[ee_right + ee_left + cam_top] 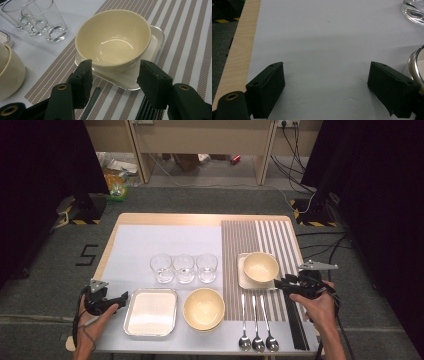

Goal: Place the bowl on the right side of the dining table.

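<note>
Worktop (165, 219): light wood, white sheet on the side of the left claw (122, 298), striped mat (280, 237) on the side of the right claw (278, 283). Grey carpet floor (200, 200) all round, black "5" mark (86, 255) on it beyond the left claw. Black curtains (40, 165) both sides. Far ahead of both claws: wooden furniture (200, 137), loose cables (292, 150), hazard-taped stand bases (310, 215). Light even, overhead.

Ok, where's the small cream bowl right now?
In the high view, the small cream bowl sits on a square tray on the striped mat, just beyond the three spoons.
</note>
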### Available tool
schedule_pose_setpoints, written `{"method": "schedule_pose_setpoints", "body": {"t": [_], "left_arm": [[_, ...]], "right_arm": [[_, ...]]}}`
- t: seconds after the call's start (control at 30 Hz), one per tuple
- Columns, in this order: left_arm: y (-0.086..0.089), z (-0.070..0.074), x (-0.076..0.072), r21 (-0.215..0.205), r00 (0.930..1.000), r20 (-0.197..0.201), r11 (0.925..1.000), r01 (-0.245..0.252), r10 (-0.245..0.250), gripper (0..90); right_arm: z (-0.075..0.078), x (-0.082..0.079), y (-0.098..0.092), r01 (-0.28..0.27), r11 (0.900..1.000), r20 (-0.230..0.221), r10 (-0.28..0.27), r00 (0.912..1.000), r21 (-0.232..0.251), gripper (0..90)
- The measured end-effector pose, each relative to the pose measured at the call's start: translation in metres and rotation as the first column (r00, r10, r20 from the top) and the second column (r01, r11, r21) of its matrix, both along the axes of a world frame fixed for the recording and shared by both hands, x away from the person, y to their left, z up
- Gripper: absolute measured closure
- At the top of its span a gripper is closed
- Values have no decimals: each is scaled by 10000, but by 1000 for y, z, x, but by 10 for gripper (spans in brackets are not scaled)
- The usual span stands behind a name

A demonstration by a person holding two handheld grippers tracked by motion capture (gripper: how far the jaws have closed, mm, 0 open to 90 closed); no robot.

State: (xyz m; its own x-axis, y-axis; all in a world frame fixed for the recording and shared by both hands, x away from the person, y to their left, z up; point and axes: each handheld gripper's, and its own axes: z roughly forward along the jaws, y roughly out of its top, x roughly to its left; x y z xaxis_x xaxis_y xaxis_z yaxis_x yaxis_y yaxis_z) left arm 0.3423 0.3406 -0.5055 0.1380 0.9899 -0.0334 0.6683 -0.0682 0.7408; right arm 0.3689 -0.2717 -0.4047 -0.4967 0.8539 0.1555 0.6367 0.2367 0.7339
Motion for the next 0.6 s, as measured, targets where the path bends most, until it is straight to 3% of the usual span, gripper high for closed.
{"method": "schedule_pose_setpoints", "body": {"t": [0.6], "left_arm": [[0,0,0,-11,10000,4,10000,-9,9,135]], "right_arm": [[-8,-19,6,-287,9995,13,288,9996,-100,449]]}}
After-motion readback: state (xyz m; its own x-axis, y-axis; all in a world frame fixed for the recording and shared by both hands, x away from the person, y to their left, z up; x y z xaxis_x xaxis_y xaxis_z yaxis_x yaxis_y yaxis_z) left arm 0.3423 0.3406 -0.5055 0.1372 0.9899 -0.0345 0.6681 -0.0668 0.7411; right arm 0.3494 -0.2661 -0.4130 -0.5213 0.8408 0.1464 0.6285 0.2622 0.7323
